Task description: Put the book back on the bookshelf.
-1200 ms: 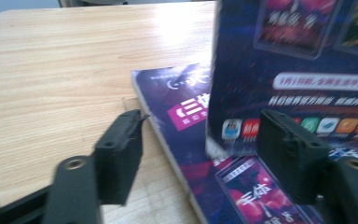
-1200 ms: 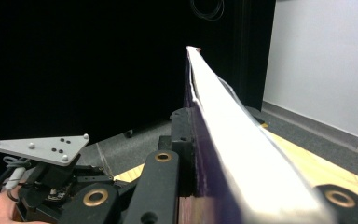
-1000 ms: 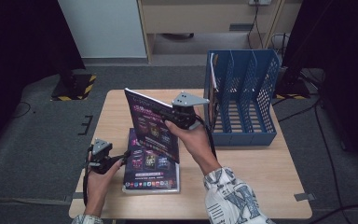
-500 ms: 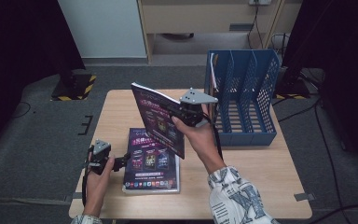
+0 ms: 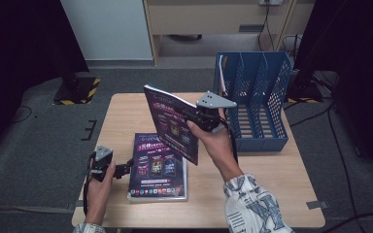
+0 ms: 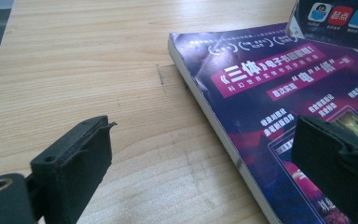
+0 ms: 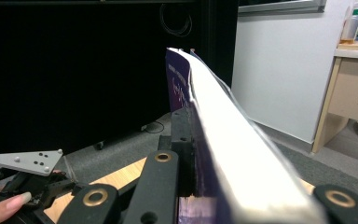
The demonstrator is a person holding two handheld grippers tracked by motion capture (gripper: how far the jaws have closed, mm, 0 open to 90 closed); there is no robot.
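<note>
My right gripper (image 5: 197, 118) is shut on a purple-covered book (image 5: 171, 125) and holds it in the air, nearly on edge, just left of the blue rack. In the right gripper view the gripper (image 7: 200, 154) clamps the book (image 7: 235, 140) near its lower edge, and the white page block rises between the jaws. A second purple book (image 5: 158, 167) lies flat near the table's front edge. My left gripper (image 5: 126, 169) rests open beside that book's left side. In the left gripper view the gripper (image 6: 205, 158) has wide jaws that straddle the flat book's (image 6: 279, 93) edge without touching it.
A blue file rack (image 5: 260, 97) with several upright slots stands at the back right of the wooden table (image 5: 126, 111). A thin item stands in its leftmost slot. Bare wood lies left of the flat book and in front of the rack.
The right gripper has carried the book a little up and to the right, toward the rack, and tipped it more upright. The left gripper has stayed put.
</note>
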